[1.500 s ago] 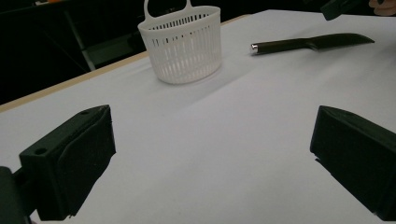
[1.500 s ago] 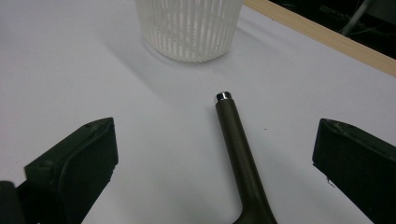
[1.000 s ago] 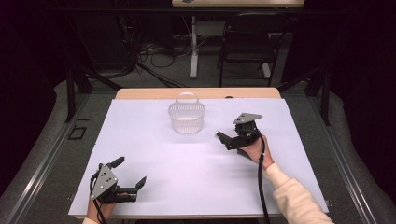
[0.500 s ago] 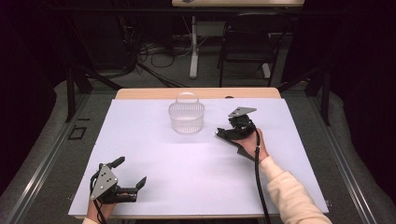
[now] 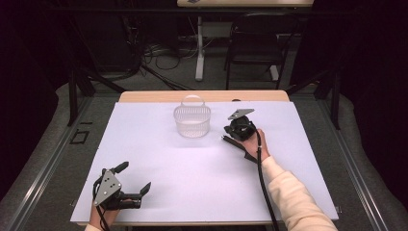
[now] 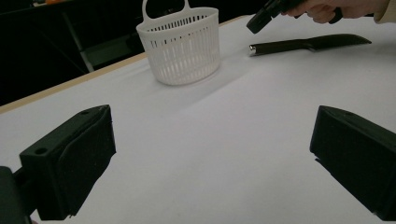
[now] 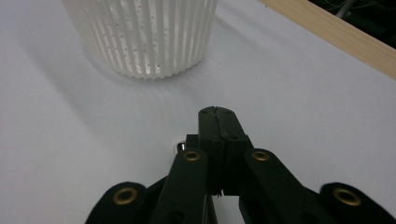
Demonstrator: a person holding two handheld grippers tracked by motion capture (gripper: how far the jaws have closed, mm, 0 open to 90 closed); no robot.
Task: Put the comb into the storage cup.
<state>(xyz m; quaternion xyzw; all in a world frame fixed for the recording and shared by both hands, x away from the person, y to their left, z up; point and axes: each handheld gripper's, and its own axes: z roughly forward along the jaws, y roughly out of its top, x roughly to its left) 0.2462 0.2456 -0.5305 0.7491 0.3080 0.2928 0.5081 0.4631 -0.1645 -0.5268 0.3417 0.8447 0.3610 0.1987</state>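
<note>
A white slatted basket [image 5: 192, 121] with a loop handle stands at the far middle of the white table. To its right a black knife [image 5: 244, 150] lies flat, its metal-capped handle end toward the basket [image 6: 180, 44]. My right gripper [image 5: 230, 131] hovers just over that handle end; the left gripper view shows a gap between it and the knife [image 6: 308, 44]. Its jaws have just been closing and now meet in the right gripper [image 7: 218, 114] view, with nothing between them. My left gripper [image 5: 134, 178] rests at the near left, open and empty [image 6: 210, 154].
A white sheet [image 5: 202, 183] covers the table, and a bare wooden strip [image 5: 144, 96] shows along its far edge. A dark chair [image 5: 255, 43] and cables stand on the floor beyond. Dark floor surrounds the table.
My right gripper has moved a little away from the person and toward the basket, and its jaws have gone from wide apart to closed. The left gripper has stayed still.
</note>
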